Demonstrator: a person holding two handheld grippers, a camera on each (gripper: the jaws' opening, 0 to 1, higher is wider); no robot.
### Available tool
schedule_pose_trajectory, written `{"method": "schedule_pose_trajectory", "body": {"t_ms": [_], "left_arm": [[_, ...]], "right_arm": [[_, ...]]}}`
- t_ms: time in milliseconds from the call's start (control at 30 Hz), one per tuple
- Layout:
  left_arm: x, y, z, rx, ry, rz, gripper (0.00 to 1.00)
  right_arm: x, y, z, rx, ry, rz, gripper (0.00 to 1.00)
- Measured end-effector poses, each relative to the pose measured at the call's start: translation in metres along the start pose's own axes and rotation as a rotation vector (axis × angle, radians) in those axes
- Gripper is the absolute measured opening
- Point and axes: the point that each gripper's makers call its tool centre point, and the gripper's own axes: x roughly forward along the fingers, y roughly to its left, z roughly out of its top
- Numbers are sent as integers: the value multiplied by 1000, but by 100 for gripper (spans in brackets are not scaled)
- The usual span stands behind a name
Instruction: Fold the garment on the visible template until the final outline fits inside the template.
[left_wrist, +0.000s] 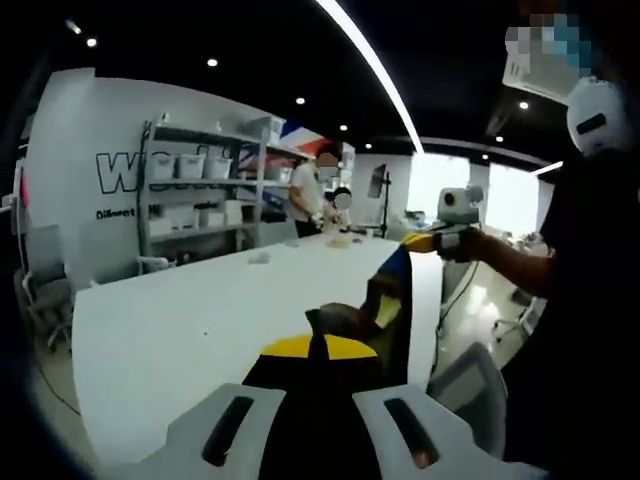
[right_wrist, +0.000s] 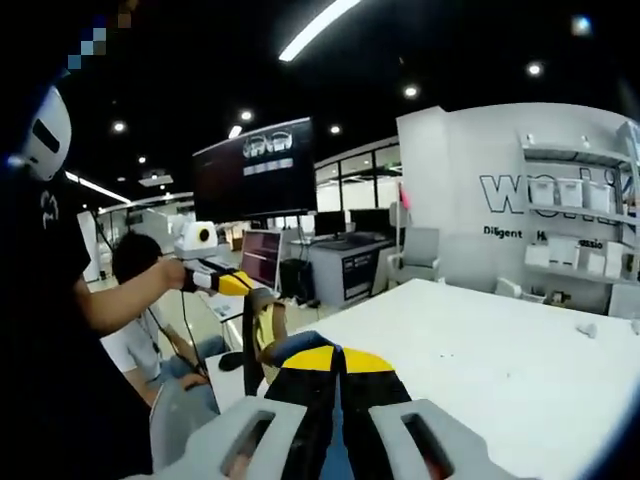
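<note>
Both grippers hold the garment up off the table, one at each end, so that it hangs stretched in the air between them. That lift, I judge, is a way to shake it straight before it is laid down for folding.

Largest is the white table (left_wrist: 200, 330), bare in the part that shows, with no template outline I can make out on it. Above its near edge the garment (left_wrist: 385, 300) sags in a band from jaw to jaw: black cloth with yellow panels and a strip of blue, creased and twisted along its run.

In the left gripper view the left gripper (left_wrist: 318, 415) is clenched on a yellow-and-black end, and the right gripper (left_wrist: 430, 240) grips the far end. In the right gripper view the right gripper (right_wrist: 335, 430) pinches black cloth with a yellow yoke, while the left gripper (right_wrist: 225, 282) clamps the opposite end.
</note>
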Motion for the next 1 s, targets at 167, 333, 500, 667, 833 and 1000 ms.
{"method": "schedule_pose_trajectory", "body": {"t_ms": [167,333,500,667,833,1000], "left_arm": [[8,13,-2,5,9,24,0],[17,25,-2,6,16,42,0],[27,35,-4,9,23,50,0],[35,44,-5,8,23,61,0],[44,59,-13,0,35,82,0],[53,72,-19,-13,43,102,0]], "right_arm": [[5,-14,-3,4,0,-31,0],[10,-25,-7,2,4,-61,0],[16,-43,-13,3,17,-98,0],[23,-55,-17,-3,22,-118,0],[34,-68,-24,-31,47,-138,0],[45,-84,-30,-54,69,-150,0]]}}
